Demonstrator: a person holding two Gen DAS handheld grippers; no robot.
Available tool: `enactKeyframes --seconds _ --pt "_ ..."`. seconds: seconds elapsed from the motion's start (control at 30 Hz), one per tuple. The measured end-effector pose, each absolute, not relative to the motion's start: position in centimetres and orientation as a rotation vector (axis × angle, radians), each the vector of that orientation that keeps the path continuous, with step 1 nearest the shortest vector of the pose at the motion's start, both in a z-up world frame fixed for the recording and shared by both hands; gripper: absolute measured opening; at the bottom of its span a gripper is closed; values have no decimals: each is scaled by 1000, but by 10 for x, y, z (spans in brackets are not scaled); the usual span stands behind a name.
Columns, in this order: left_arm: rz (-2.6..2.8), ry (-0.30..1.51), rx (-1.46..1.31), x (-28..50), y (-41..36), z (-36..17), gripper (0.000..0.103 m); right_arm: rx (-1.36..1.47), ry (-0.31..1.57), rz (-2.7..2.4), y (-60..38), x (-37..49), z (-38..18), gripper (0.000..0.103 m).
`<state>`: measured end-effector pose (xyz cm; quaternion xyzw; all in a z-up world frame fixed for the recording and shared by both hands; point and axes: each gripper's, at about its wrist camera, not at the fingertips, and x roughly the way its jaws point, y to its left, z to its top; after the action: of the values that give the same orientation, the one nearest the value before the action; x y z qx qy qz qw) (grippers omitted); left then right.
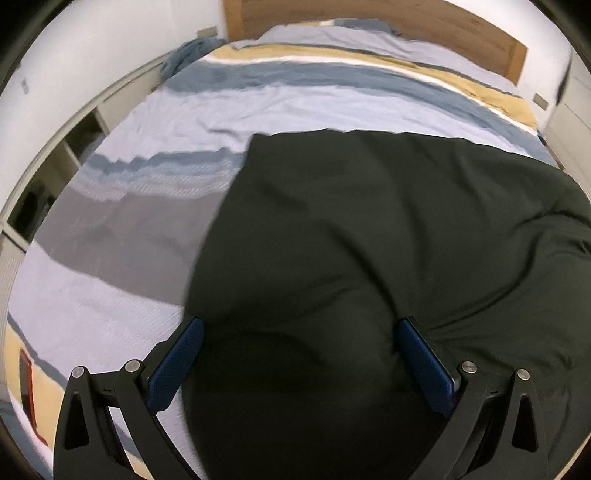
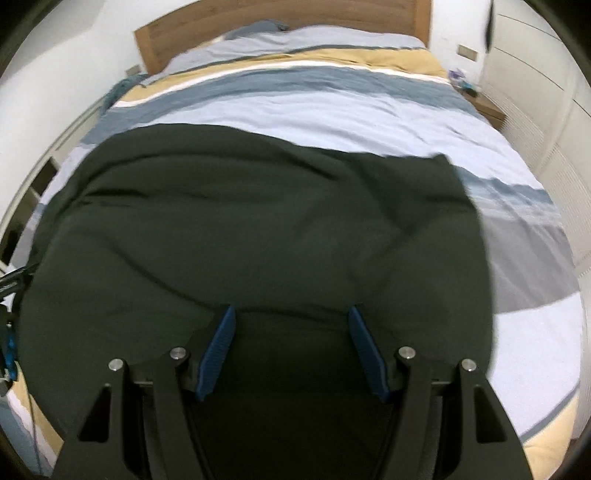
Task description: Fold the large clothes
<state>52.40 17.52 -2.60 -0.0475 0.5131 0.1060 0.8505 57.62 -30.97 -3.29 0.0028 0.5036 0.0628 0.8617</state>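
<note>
Dark green cloth, the large garment [image 1: 369,229], lies spread on the striped bed [image 1: 122,266], reaching forward from both pairs of fingers with its near edge under and between them. The left gripper [image 1: 301,332] and right gripper [image 2: 291,319] both have fingers spread wide, pinching nothing. Judging by this, each hand sits equally close to the near hem, the garment's far edge straight ahead toward the headboard [image 2: 280,14].

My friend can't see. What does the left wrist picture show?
A big dark garment lies spread on a striped bed cover. The left gripper hangs open over its near edge, holding nothing. A wooden headboard stands behind.
</note>
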Motion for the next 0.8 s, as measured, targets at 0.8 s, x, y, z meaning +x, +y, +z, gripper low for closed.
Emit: enactKeyframes --seconds 0.8 --pt "-26 1194 -630 484 267 -78 102 537 1271 259 -434 551 -100 97"
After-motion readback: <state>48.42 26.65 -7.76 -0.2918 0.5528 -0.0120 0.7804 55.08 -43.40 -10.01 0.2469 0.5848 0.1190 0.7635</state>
